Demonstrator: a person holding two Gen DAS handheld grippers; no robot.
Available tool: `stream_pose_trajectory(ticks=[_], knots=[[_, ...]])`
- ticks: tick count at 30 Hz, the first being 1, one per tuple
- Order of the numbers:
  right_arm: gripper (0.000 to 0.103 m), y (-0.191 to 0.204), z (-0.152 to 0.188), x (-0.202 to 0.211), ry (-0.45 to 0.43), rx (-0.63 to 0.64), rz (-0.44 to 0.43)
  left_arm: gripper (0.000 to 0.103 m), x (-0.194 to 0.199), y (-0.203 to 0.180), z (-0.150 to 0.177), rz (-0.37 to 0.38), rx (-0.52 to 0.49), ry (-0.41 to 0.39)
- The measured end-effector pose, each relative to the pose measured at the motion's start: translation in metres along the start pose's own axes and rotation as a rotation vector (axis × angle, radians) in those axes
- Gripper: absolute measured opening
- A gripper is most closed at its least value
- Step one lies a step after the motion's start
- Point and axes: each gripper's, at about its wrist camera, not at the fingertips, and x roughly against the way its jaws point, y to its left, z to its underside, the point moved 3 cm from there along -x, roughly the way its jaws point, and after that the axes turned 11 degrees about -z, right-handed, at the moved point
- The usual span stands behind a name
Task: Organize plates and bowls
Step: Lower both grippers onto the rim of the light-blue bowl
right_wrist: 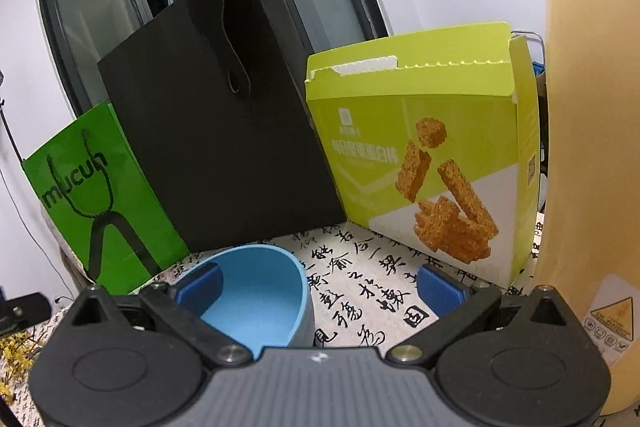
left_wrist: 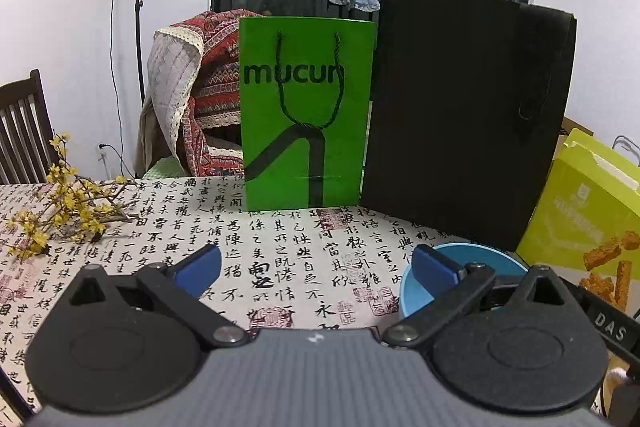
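Observation:
A blue bowl stands upright on the calligraphy tablecloth in front of the black bag. My left gripper is open above the cloth, nothing between its blue pads; its right pad overlaps the bowl's near left rim in the view. In the right wrist view the same blue bowl sits at lower left. My right gripper is open, its left pad in front of the bowl's inside and its right pad over bare cloth. No plates are in view.
A green "mucun" paper bag, a tall black bag and a yellow-green snack box stand along the back of the table. Yellow flower twigs lie at left. A tan upright object rises close on the right.

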Motion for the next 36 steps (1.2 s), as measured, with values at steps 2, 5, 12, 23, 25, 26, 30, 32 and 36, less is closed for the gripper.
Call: stream_pose_trajectory(ticks=[2, 5, 12, 23, 25, 26, 30, 32, 36], knots=[[0.103, -0.002, 0.002, -0.001, -0.001, -0.003, -0.003, 0.103, -0.003, -0.004, 0.001, 0.000, 0.000, 0.003], [0.103, -0.006, 0.005, -0.003, 0.015, -0.025, -0.016, 0.103, -0.005, -0.011, 0.005, -0.006, -0.002, 0.011], [0.103, -0.008, 0.008, -0.003, 0.016, -0.034, -0.043, 0.103, -0.011, -0.029, 0.012, 0.000, -0.022, -0.003], [0.095, -0.005, 0.014, -0.010, 0.043, -0.018, -0.041, 0.103, -0.034, -0.038, 0.029, 0.043, 0.023, 0.035], [0.095, -0.004, 0.014, -0.011, 0.047, -0.011, -0.039, 0.103, -0.038, -0.038, 0.031, 0.050, 0.025, 0.037], [0.095, -0.004, 0.015, -0.012, 0.049, -0.007, -0.037, 0.103, -0.039, -0.038, 0.032, 0.049, 0.028, 0.033], [0.095, -0.003, 0.016, -0.015, 0.054, -0.002, -0.036, 0.103, -0.041, -0.035, 0.035, 0.057, 0.051, 0.020], [0.095, -0.004, 0.017, -0.016, 0.057, -0.003, -0.039, 0.103, -0.041, -0.033, 0.034, 0.064, 0.053, 0.011], [0.089, -0.004, 0.019, -0.020, 0.065, 0.000, -0.034, 0.103, -0.039, -0.032, 0.034, 0.079, 0.053, -0.008]])
